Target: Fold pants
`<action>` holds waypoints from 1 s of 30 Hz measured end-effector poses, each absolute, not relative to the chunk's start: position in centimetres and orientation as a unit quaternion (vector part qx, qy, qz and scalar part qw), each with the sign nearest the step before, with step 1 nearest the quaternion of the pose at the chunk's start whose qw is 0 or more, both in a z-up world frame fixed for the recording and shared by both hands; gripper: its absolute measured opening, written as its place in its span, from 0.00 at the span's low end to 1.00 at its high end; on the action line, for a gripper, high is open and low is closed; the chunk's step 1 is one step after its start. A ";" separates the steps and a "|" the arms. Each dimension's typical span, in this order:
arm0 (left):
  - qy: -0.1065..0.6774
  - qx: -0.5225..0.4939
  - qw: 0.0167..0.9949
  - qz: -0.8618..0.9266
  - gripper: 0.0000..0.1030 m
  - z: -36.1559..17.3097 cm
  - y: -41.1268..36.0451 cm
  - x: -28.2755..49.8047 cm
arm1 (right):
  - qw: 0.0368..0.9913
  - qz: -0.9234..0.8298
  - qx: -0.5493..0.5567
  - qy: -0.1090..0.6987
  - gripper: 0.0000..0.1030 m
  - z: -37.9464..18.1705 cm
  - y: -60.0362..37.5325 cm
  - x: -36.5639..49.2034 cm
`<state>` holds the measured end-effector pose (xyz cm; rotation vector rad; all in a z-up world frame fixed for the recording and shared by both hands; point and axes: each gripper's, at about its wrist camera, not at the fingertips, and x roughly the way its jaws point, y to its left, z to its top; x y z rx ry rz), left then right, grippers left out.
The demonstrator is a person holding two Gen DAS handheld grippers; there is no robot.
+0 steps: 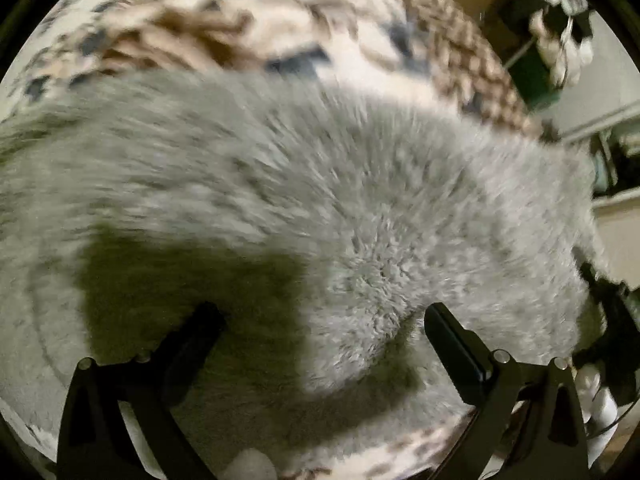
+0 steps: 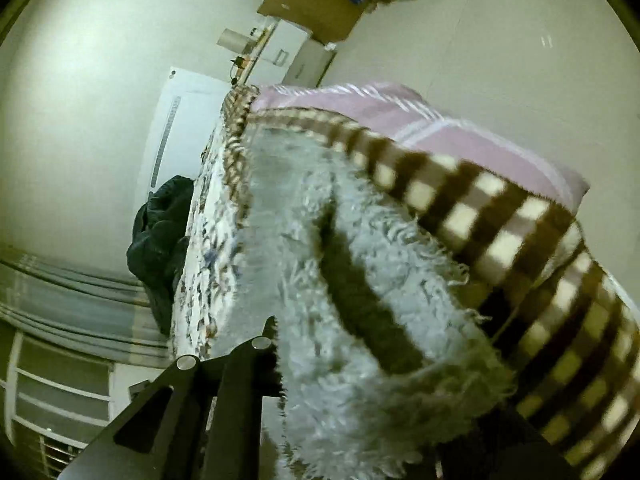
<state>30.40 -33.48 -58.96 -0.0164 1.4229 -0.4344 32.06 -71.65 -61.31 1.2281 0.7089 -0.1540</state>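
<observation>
Fluffy grey fleece pants (image 1: 320, 200): spread on patterned bedspread (image 1: 180, 12), directly ahead of left gripper (image 1: 324, 328), jaws spread, empty. Right gripper (image 2: 360, 360): nearer, apparently pinching raised pants edge; second finger hidden.

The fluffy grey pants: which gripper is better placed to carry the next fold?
Probably the right gripper: the fluffy grey pants drape over it and appear lifted by it. The left gripper has its jaws open above the fabric, holding nothing.
</observation>
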 end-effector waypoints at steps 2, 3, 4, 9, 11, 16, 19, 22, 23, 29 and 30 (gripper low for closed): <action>0.631 -0.021 0.751 -0.193 1.00 -56.8 -31.5 30.3 | 0.767 -0.072 0.549 0.325 0.16 -58.6 -70.7 32.5; 0.619 -0.031 0.762 -0.189 1.00 -55.1 -29.6 30.3 | 0.773 -0.071 0.540 0.325 0.16 -57.1 -70.0 32.4; 0.612 -0.039 0.768 -0.185 1.00 -54.1 -28.1 30.4 | 0.781 -0.068 0.529 0.324 0.16 -55.4 -69.0 32.5; 0.586 -0.088 0.792 -0.147 1.00 -49.1 -17.4 30.7 | 0.825 -0.041 0.451 0.337 0.16 -46.3 -60.9 35.2; 0.580 -0.103 0.799 -0.119 1.00 -48.1 -12.4 30.6 | 0.839 -0.021 0.417 0.350 0.16 -43.8 -55.7 36.5; 0.573 -0.117 0.810 -0.053 1.00 -47.9 -1.0 29.9 | 0.845 0.050 0.338 0.412 0.16 -44.5 -40.3 41.3; 0.578 -0.127 0.806 -0.019 1.00 -49.2 4.0 29.7 | 0.841 0.084 0.285 0.453 0.15 -47.8 -31.6 43.0; 0.578 -0.138 0.804 -0.004 1.00 -50.3 7.1 29.6 | 0.828 0.102 0.242 0.496 0.16 -51.5 -24.7 43.8; 0.578 -0.140 0.804 -0.005 1.00 -50.4 7.5 29.6 | 0.821 0.099 0.214 0.520 0.17 -52.8 -22.5 44.3; 0.560 -0.170 0.809 -0.050 1.00 -49.5 8.1 31.0 | 0.768 0.175 0.244 0.566 0.87 -51.7 -20.5 43.3; 0.557 -0.177 0.809 -0.066 1.00 -49.1 7.6 31.3 | 0.765 0.181 0.255 0.564 0.89 -51.1 -21.0 42.9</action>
